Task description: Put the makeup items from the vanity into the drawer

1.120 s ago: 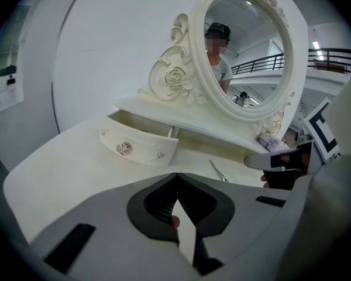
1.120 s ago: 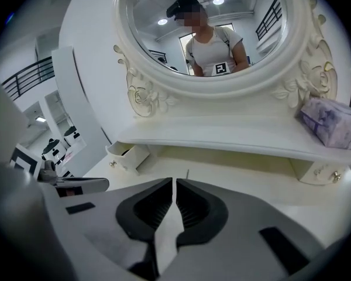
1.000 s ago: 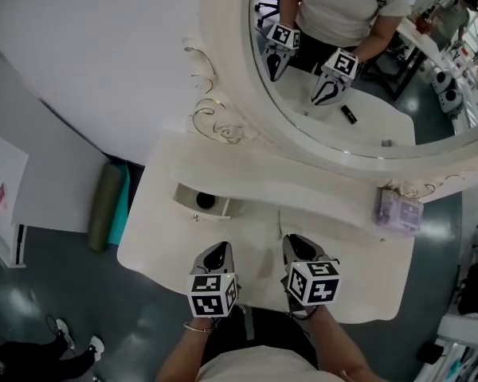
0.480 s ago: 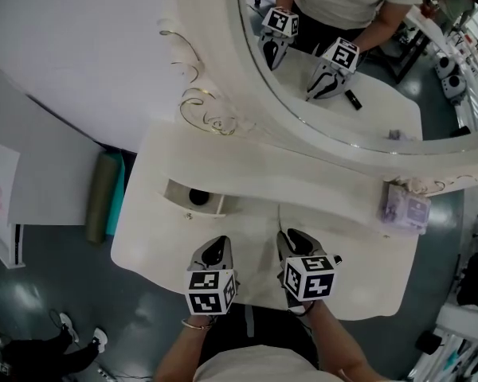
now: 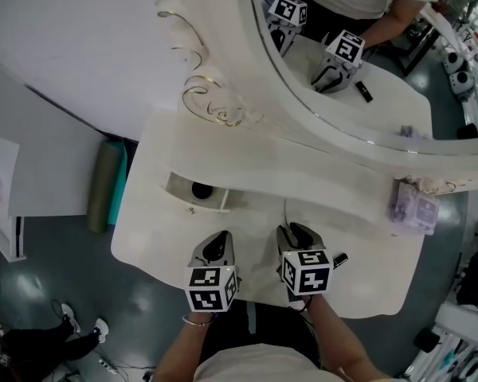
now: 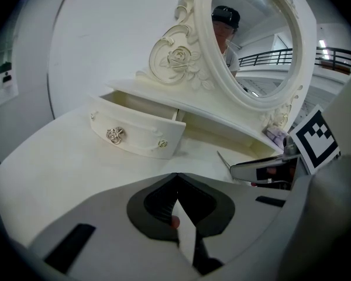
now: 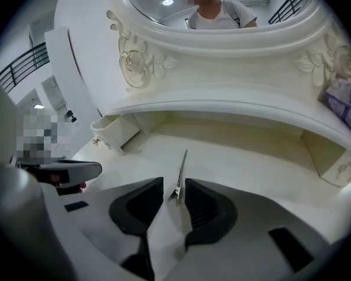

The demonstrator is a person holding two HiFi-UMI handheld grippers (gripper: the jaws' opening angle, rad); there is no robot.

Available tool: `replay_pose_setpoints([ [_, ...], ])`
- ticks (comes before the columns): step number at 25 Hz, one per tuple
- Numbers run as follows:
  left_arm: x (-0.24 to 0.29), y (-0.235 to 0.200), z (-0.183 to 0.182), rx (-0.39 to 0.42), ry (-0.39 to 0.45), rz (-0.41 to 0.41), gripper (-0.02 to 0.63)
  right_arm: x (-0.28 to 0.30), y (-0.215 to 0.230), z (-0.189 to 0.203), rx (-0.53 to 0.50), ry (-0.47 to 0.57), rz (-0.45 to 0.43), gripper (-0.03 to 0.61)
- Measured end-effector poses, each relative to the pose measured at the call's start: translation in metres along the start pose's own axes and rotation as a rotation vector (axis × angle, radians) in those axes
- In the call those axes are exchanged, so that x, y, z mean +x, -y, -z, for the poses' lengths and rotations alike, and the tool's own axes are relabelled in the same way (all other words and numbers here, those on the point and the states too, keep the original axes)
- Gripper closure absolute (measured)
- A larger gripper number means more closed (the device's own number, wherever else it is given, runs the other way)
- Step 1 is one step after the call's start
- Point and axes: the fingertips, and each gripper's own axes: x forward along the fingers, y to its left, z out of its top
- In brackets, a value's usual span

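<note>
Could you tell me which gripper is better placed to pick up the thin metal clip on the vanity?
Right. The clip lies between the right gripper's opening jaws, its pads not pressing it. The left gripper is shut, aimed at the open drawer, the clip off to its side.

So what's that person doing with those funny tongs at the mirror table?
A person holds tongs in each hand over the white vanity table. The right tongs are opening around a thin silver hair clip lying on the tabletop, not pinching it. The left tongs are shut. The small white drawer at the left stands open with one dark round item inside.
</note>
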Motion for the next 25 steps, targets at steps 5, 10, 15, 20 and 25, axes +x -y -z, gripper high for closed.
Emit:
replay_pose_setpoints([
  [5, 0.002, -0.004, 0.002, -0.007, -0.007, -0.001, 0.606, 0.003, 0.0, 0.004, 0.0, -0.02, 0.01, 0.456],
  [10, 0.001, -0.005, -0.001, -0.005, -0.001, -0.002, 0.606, 0.003, 0.005, 0.005, -0.008, -0.029, 0.048, 0.484],
  [15, -0.005, -0.009, -0.002, -0.009, 0.006, -0.008, 0.606, 0.003, 0.008, 0.005, -0.001, -0.028, 0.074, 0.508],
  [20, -0.011, -0.011, -0.005, -0.012, 0.02, -0.013, 0.606, 0.003, 0.008, 0.005, 0.005, -0.03, 0.071, 0.514],
  [25, -0.021, -0.014, -0.007, -0.006, 0.039, -0.022, 0.606, -0.005, 0.004, 0.002, 0.017, -0.004, 0.06, 0.515],
])
